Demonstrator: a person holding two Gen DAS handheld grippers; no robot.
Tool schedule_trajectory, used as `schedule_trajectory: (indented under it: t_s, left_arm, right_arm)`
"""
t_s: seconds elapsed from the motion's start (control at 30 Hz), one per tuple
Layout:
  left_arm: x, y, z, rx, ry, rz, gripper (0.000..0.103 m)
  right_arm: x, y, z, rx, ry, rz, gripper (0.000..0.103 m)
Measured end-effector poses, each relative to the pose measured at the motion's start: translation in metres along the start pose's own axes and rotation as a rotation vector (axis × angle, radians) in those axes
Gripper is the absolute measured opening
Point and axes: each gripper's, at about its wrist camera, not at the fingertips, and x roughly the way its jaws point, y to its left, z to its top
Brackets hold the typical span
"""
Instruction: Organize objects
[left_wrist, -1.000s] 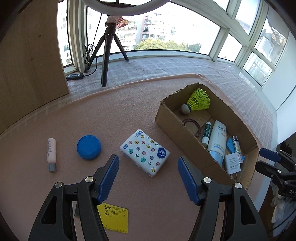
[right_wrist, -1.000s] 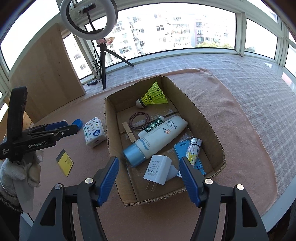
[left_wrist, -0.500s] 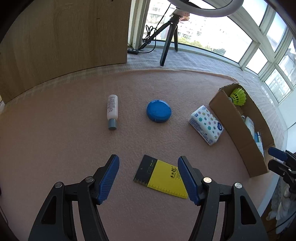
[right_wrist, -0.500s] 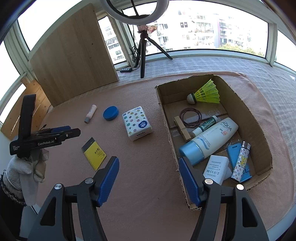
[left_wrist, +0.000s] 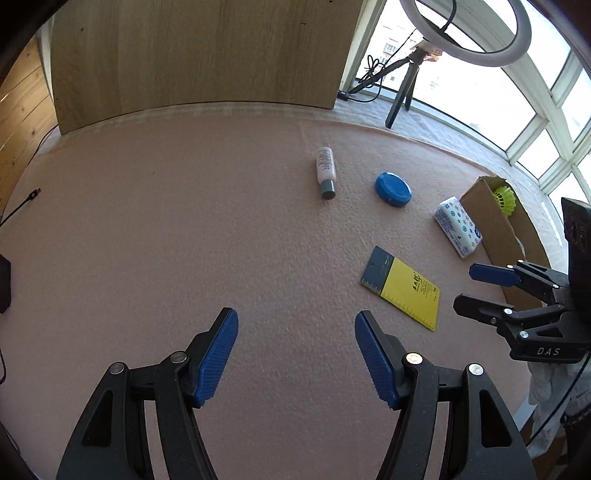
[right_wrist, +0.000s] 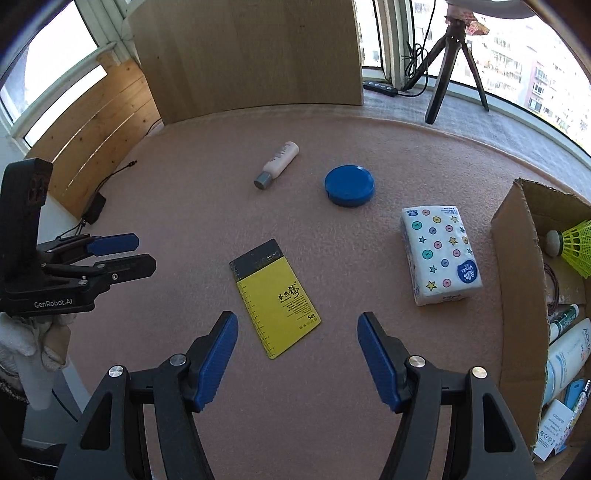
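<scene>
On the pink cloth lie a yellow card (right_wrist: 277, 303) (left_wrist: 402, 288), a star-patterned tissue pack (right_wrist: 439, 254) (left_wrist: 458, 226), a blue round tin (right_wrist: 349, 184) (left_wrist: 393, 184) and a small white bottle (right_wrist: 277, 165) (left_wrist: 325, 170). A cardboard box (right_wrist: 517, 280) (left_wrist: 491, 218) at the right holds a yellow shuttlecock (right_wrist: 574, 248), a sunscreen tube (right_wrist: 565, 360) and other small items. My right gripper (right_wrist: 295, 343) hangs open just in front of the yellow card. My left gripper (left_wrist: 295, 347) is open over bare cloth, left of the card. Neither holds anything.
A wooden panel (right_wrist: 251, 55) stands at the back of the cloth. A ring light tripod (right_wrist: 450, 62) and a power strip (right_wrist: 380, 88) sit on the window ledge. A black cable (left_wrist: 22, 203) and a dark device (left_wrist: 4, 284) lie at the far left.
Both grippers have swung left, away from the box. The box has slid to the right edge of each view, and the card, tin and bottle have come toward the middle. Both stay open.
</scene>
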Motion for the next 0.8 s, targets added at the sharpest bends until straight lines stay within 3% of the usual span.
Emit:
schedule_trajectory:
  t_s: [0.3,0.67,0.8]
  left_arm:
    - [-0.029,0.039,-0.017,-0.080,-0.036,0.033,0.069]
    - [-0.033,0.055,-0.033,-0.131,-0.033,0.013,0.069]
    - [-0.033,0.052,-0.034,-0.128,-0.033,0.006,0.069]
  right_arm:
    - [0.050,0.011,0.017,-0.068,0.099,0.000,0.064]
    - [0.060,0.020,0.024,-0.120,0.164,0.031,0.064]
    - [0.066,0.039,0.019,-0.217,0.180,-0.065,0.064]
